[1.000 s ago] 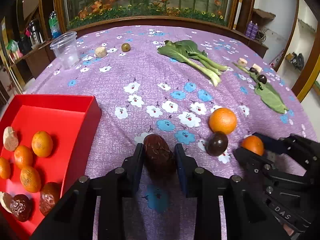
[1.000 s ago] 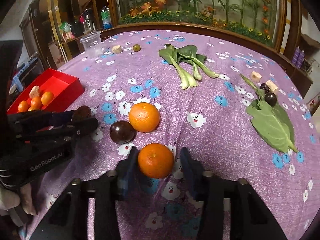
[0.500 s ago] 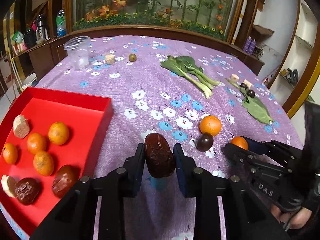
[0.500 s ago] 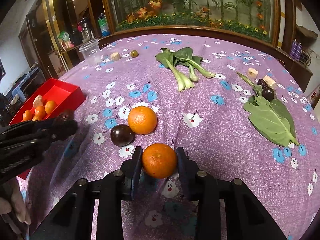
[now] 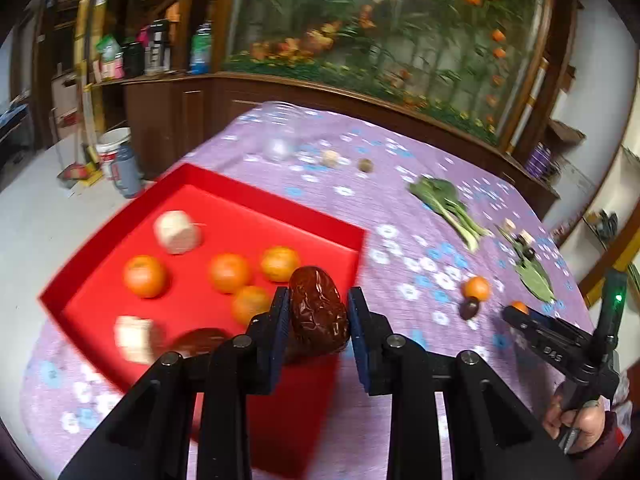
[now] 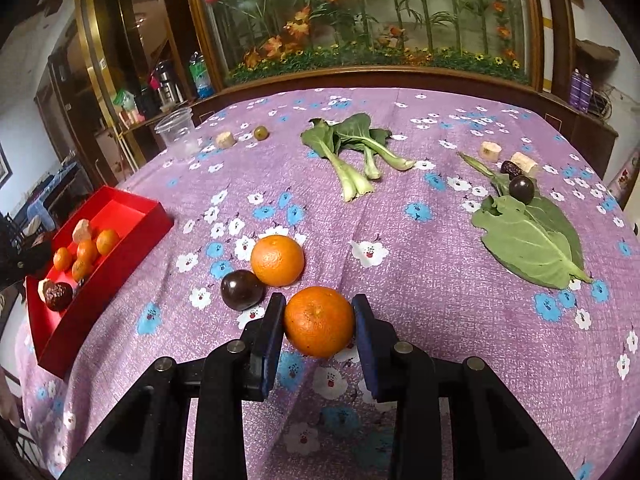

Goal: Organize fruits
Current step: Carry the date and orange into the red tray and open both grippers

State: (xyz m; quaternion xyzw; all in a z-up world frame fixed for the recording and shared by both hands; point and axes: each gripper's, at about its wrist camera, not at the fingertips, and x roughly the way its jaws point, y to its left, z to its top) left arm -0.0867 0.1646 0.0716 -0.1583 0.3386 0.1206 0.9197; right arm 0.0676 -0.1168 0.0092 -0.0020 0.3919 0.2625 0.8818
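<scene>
**Over the red tray, the date arrives**

Over the red tray (image 5: pixel 320 224) the left tool (image 5: pixel 318 316) now hangs, clenched on a wrinkled date (image 5: pixel 318 312) (a second ago it stood above bare purple cloth).

Right view: right tool (image 6: pixel 319 322) stays clamped on an orange (image 6: pixel 319 320), lifted slightly off the worktop (image 6: pixel 420 280).

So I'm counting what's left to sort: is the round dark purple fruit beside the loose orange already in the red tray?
No: the round dark purple fruit lies on the purple flowered tablecloth, apart from the red tray.
</scene>
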